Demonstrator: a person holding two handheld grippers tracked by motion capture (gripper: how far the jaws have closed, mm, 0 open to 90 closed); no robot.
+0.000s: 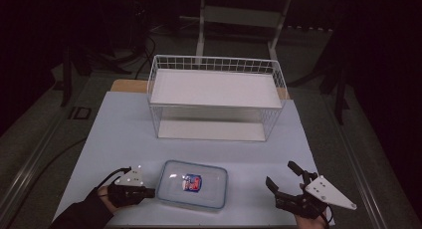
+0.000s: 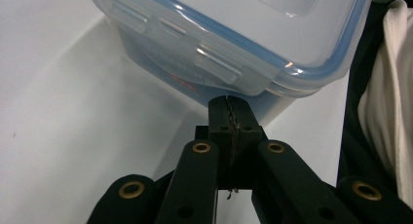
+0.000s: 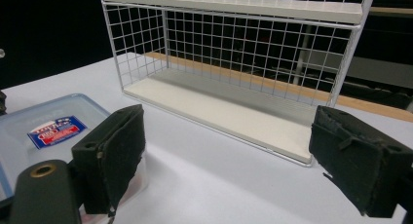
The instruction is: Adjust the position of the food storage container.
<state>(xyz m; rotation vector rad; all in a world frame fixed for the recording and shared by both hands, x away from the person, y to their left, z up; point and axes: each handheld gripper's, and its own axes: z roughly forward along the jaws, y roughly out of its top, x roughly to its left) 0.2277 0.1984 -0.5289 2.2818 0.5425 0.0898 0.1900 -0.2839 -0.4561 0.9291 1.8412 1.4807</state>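
We're lining up on the lidded plastic box (image 1: 193, 184), near-centre on the bench (image 1: 124, 134). Left claw (image 1: 149, 193) pinched together, empty, tips at the box's left end under its clip. Right claw (image 1: 282, 179) wide, well right of it. Next: open left, close in both sides. Lid label (image 3: 57, 131) red-blue, unreadable. Wire shelf (image 1: 215, 97) stands behind.

A pale blue worktop (image 1: 124, 134) carries 2 things. A white wire shelf rack (image 1: 216, 97) with 2 white boards stands at its far side. Nearer the person, a clear lidded box with a blue rim (image 1: 193, 184) lies flat, well apart from the rack.
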